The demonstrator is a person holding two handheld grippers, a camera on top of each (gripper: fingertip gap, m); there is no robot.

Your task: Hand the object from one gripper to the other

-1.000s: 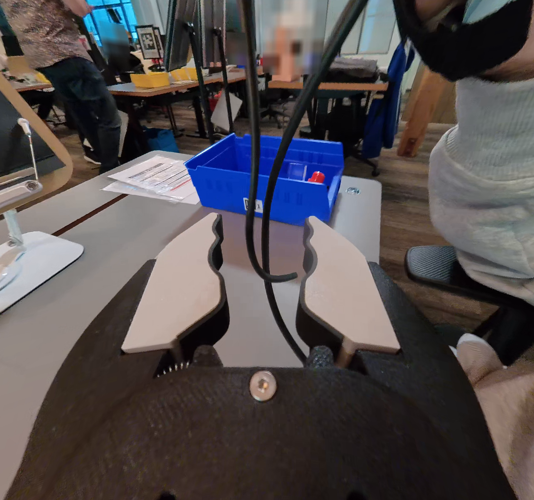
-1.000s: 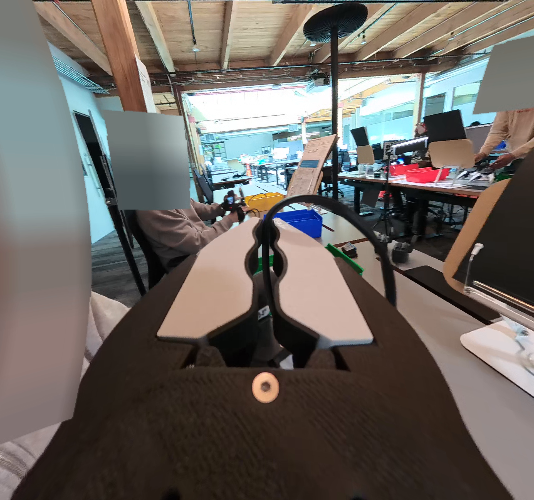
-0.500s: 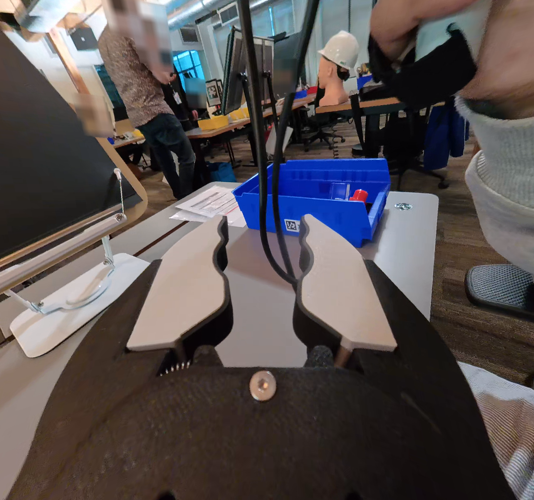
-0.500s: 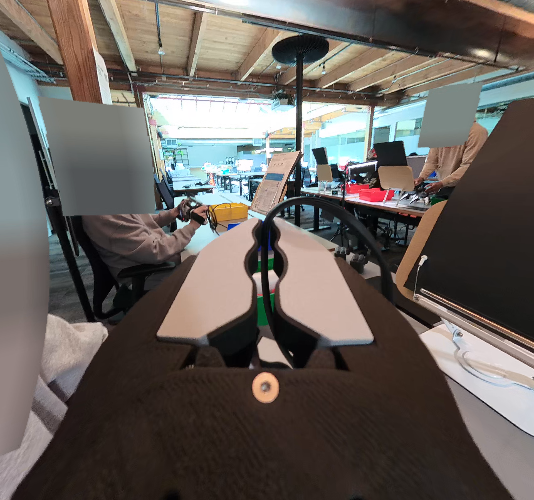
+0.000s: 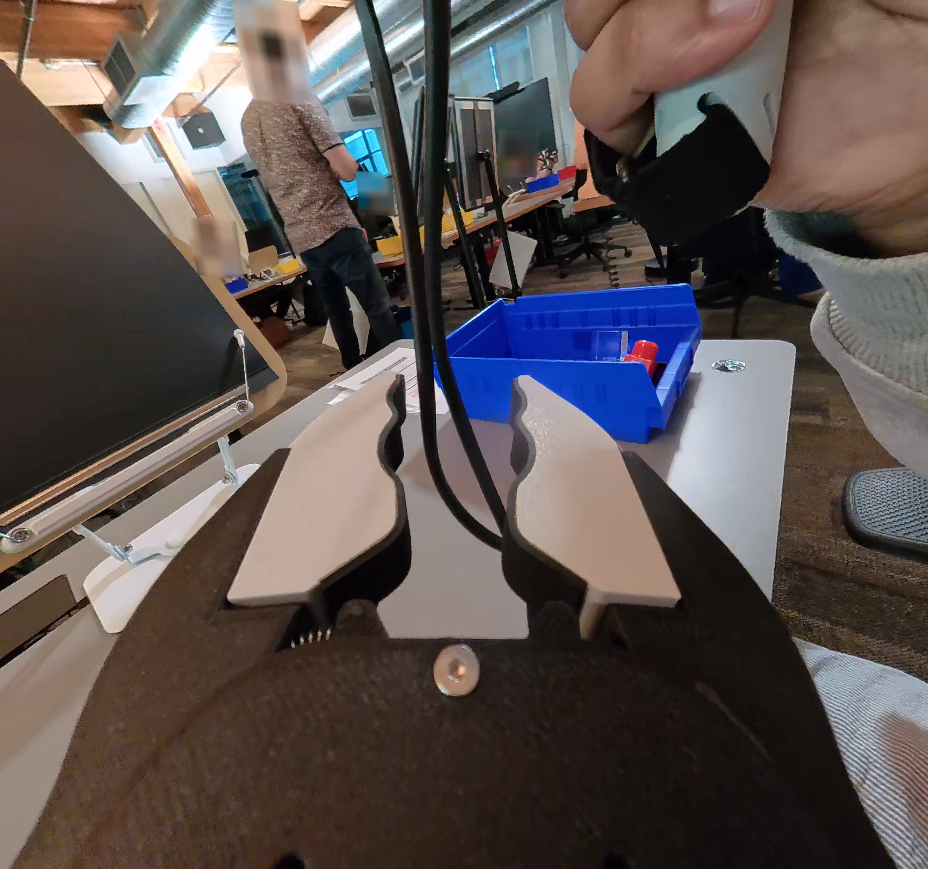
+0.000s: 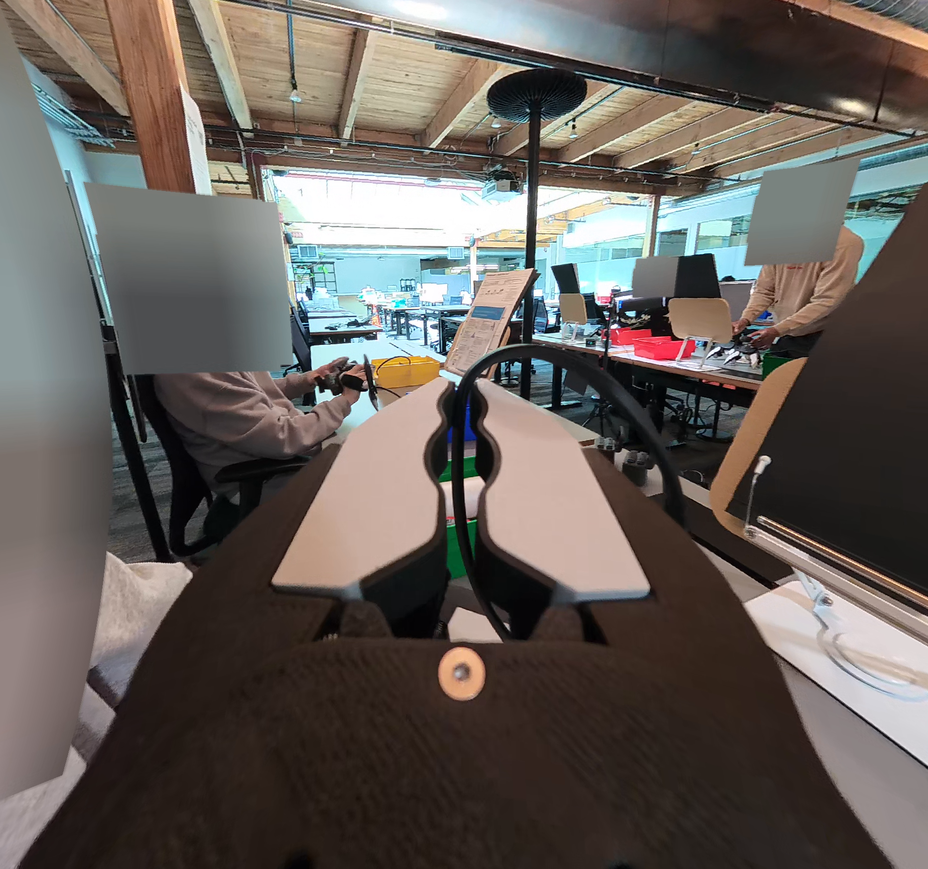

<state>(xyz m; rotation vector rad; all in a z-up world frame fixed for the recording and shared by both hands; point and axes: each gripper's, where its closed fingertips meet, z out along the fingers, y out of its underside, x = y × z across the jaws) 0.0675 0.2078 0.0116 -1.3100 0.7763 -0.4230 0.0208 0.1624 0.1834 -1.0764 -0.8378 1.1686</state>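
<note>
A black cable [image 5: 428, 242] hangs from above in two strands. Its low loop sits between the fingers of my left gripper [image 5: 458, 385], which is open above the grey table [image 5: 728, 443], and lies against the right finger. My right gripper [image 6: 464, 385] is shut on the same cable [image 6: 532, 346], which arches up out of its fingertips and curves down to the right. The hand [image 5: 678, 66] that holds the right gripper shows at the upper right of the left wrist view, above the left gripper.
A blue bin [image 5: 552, 387] holding a red piece [image 5: 643, 352] stands beyond the left gripper, with papers [image 5: 371, 377] beside it. A tilted black board on a stand [image 5: 100, 317] is at the left; it shows at the right of the right wrist view [image 6: 853, 418]. A green bin [image 6: 459, 473] lies under the right gripper. A chair armrest [image 5: 889, 513] is off the table's right edge. About 20 centimetres separates my left fingertips from my right.
The cable's loop has sunk deeper between the left gripper's open fingers. The hand with the right gripper has come closer above. Both views have tilted upward. Jaw states are unchanged.
</note>
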